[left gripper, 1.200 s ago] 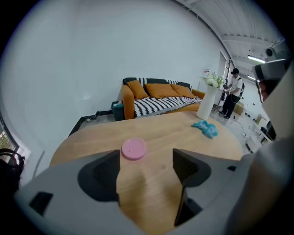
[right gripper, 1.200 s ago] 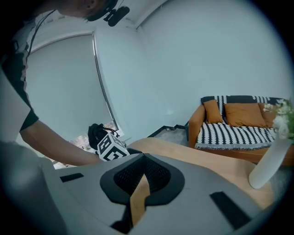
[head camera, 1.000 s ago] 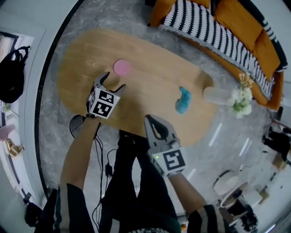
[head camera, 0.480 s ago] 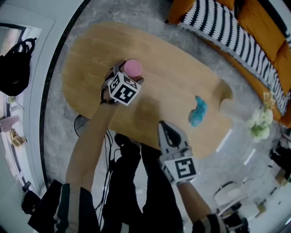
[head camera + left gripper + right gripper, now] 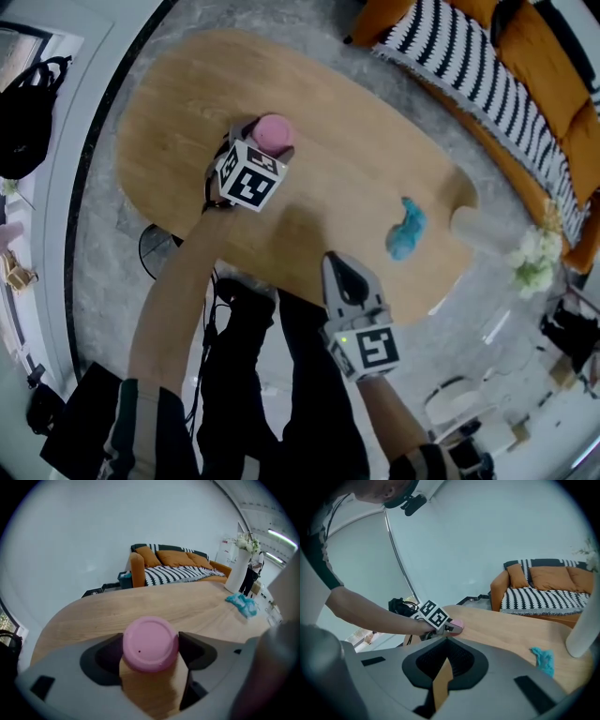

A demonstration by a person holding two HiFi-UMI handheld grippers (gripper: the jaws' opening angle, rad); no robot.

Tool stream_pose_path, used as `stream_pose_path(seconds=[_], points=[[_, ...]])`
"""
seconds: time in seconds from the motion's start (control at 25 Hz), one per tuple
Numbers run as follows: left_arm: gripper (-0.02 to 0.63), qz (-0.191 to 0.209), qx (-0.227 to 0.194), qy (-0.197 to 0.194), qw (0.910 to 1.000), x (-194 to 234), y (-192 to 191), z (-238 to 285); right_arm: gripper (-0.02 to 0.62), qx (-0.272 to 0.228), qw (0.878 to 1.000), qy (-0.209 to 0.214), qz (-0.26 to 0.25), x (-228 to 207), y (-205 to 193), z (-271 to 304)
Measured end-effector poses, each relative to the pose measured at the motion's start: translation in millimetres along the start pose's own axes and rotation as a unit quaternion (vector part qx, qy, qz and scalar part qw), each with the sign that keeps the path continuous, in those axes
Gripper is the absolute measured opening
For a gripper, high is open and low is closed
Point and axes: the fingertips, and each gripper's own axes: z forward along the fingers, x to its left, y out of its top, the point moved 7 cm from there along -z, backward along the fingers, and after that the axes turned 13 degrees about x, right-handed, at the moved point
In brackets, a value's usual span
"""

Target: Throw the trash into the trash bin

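Item: pink cup (image 5: 275, 132), round and flat-topped, standing upright on the oval wooden table (image 5: 178, 89) toward its left half. Left gripper (image 5: 151, 644): jaws wide, one on either side of the cup and closing on it; whether the pads already press its sides is not clear from the close view. Right gripper (image 5: 446, 641): jaws drawn together, nothing between them, held at the table's near edge, well apart from the cup. Also on the table: crumpled blue scrap (image 5: 406, 230) toward the right end; near it, a white vase (image 5: 236, 571) with pale flowers. Surroundings: orange sofa (image 5: 525, 52) with black-and-white striped throw beyond the table's far side; black bag (image 5: 28, 108) on the floor at left.
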Motion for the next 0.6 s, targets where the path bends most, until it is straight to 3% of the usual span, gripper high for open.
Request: stream_pose_path(seconds=[0.16,0.32,0.6], points=[[0.378,-0.011,-0.042,-0.001,0.9990,4,-9,-31,0.000,0.005,1.000,0.017,0.003,27,0,4],[0.378,-0.017,-0.073,0.029,0.9968,26,-32,-65,-0.001,0.007,0.999,0.034,-0.023,59,4,12],[0.377,-0.061,-0.081,0.046,0.9938,75,-127,-124,0.000,0.011,0.996,0.064,-0.063,124,14,37]])
